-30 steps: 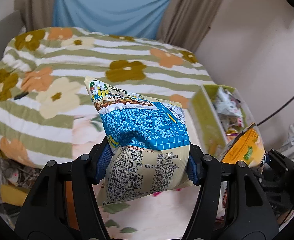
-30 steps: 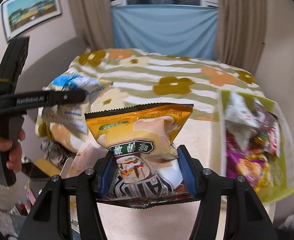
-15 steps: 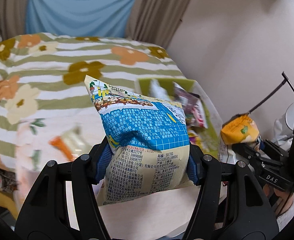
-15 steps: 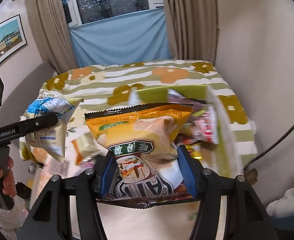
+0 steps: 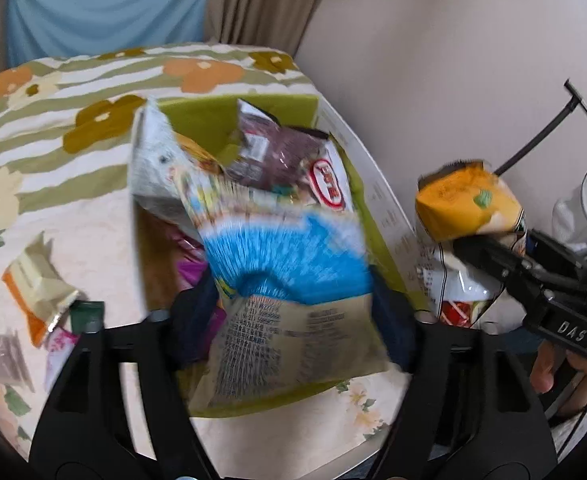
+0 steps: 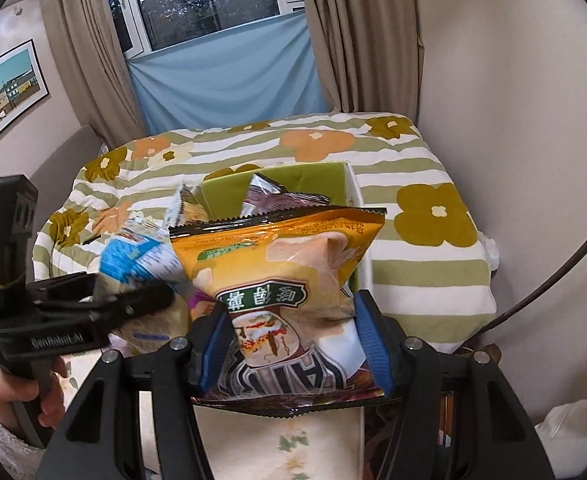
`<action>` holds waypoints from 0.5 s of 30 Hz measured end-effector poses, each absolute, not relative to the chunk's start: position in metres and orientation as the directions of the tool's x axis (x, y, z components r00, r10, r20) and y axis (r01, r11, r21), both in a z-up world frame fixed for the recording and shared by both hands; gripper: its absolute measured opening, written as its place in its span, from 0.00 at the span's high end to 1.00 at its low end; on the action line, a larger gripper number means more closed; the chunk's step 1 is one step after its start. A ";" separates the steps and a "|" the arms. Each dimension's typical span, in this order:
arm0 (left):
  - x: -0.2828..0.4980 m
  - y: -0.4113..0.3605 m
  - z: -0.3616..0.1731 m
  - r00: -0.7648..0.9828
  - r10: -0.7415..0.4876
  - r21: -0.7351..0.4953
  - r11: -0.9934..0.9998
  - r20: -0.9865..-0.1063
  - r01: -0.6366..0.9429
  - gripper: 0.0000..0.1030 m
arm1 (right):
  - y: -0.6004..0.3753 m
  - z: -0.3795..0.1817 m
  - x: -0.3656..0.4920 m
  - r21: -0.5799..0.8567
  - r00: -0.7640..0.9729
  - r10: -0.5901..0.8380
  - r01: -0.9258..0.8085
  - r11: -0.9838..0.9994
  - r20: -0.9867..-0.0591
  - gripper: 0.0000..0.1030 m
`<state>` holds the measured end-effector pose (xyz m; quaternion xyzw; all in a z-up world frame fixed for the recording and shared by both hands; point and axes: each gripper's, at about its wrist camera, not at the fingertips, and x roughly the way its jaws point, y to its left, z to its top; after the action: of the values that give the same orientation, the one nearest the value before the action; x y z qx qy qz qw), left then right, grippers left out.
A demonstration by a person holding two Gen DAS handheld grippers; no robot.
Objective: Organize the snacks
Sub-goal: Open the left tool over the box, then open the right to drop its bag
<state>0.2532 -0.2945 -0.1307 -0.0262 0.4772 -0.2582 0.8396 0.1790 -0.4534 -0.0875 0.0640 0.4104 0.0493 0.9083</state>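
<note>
Only my left wrist view shows loose packets (image 5: 37, 284) at lower left, while my left gripper (image 5: 293, 312), jaws just opened, releases the blurred blue-and-white snack bag (image 5: 285, 280) over the green box (image 5: 233, 110), no longer pinched as before; my right gripper (image 6: 293, 344) clamps the orange foil bag (image 6: 281, 272).

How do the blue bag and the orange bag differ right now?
The blue bag is motion-blurred between just-opened left jaws, over the green box; the orange bag is sharp, clamped in the right gripper. Blue shows its printed back, orange its front, upside down. Both are puffy sealed snack bags.
</note>
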 end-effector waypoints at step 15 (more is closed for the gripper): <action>0.242 -0.258 -0.115 0.526 -0.322 -0.195 0.939 -0.787 0.283 0.01 | -0.462 -0.099 0.208 0.219 0.632 0.246 -0.122 0.968 -0.735 0.45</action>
<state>0.2423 -0.2583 -0.1153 -0.0215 0.4548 -0.1734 0.8733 0.2080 -0.4621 -0.0985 0.0741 0.4168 0.1021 0.9002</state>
